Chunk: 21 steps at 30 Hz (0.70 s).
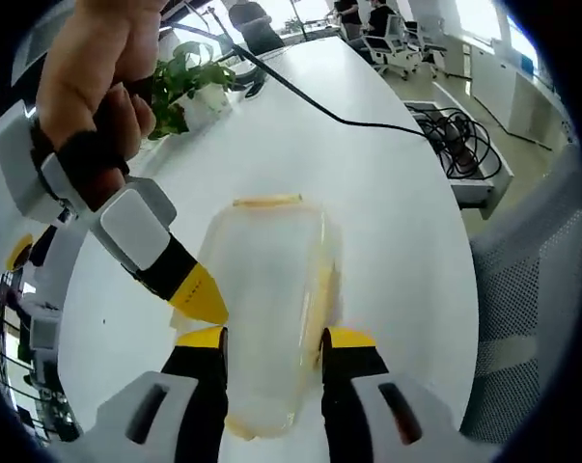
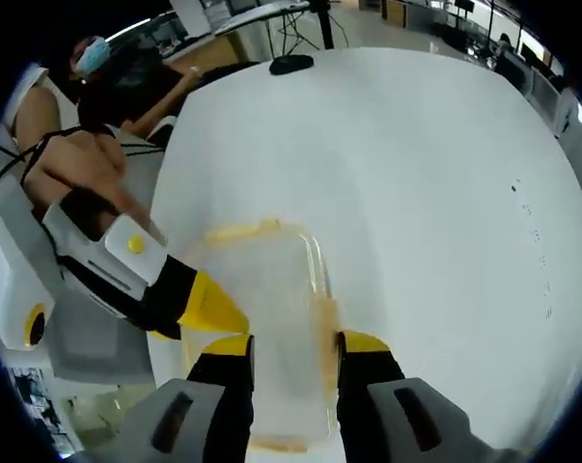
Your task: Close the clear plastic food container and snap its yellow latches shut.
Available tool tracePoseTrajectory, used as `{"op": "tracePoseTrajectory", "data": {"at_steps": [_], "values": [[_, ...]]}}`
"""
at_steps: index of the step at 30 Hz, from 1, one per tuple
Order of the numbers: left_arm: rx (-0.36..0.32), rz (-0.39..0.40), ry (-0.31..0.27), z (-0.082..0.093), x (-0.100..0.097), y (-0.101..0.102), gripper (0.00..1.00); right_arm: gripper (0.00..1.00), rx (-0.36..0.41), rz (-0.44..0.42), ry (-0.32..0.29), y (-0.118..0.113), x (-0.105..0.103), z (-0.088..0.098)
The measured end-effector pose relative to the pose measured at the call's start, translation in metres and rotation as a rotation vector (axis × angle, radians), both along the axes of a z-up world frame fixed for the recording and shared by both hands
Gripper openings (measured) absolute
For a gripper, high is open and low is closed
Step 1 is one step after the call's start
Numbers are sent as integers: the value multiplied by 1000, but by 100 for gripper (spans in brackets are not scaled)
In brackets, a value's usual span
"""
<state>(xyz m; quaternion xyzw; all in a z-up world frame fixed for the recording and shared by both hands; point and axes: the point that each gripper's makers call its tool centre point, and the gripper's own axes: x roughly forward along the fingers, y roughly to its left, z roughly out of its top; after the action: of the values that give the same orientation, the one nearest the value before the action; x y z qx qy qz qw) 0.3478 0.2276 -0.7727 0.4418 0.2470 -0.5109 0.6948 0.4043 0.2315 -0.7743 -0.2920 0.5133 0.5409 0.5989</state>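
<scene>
Lying on the white table (image 1: 387, 222), the clear plastic food container (image 1: 271, 318) is seen between the spread jaws of the left hand-held gripper (image 1: 271, 340). In the right gripper view the right hand-held gripper (image 2: 292, 345) is also spread, with the container between its jaws. The lid seems to be on already. A yellow latch (image 1: 268, 202) is seen at the far end. Each latch should be pressed squarely, while the container is kept from sliding.

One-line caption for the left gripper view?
Left tool straddling the clear container on the white table, right tool alongside.
</scene>
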Motion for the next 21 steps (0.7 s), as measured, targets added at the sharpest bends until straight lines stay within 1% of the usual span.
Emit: {"op": "tracePoseTrajectory", "data": {"at_steps": [2, 6, 7, 8, 9, 13, 17, 19, 21], "values": [[1, -7, -10, -1, -1, -2, 36, 30, -20, 0, 8, 1, -1, 0], [0, -8, -3, -2, -2, -3, 35, 29, -31, 21, 43, 2, 0, -2], [1, -9, 1, -2, -3, -4, 35, 28, -27, 7, 30, 6, 4, 1], [-1, -13, 0, -2, -3, -5, 35, 29, -11, 21, 46, 8, 2, 2], [-2, -13, 1, -2, -2, -5, 35, 29, -4, 16, 52, 9, 2, 3], [-8, -15, -4, -2, -2, -5, 35, 30, 7, 22, 35, 7, 0, 4], [-6, -20, -11, -1, -2, -4, 36, 30, 21, 26, 40, 3, 2, 3], [-12, -20, -12, -1, -2, -4, 37, 31, 47, 13, 36, 2, 1, 3], [-16, -26, -15, 0, -2, -3, 37, 31, 80, 3, 18, 1, 1, 4]]}}
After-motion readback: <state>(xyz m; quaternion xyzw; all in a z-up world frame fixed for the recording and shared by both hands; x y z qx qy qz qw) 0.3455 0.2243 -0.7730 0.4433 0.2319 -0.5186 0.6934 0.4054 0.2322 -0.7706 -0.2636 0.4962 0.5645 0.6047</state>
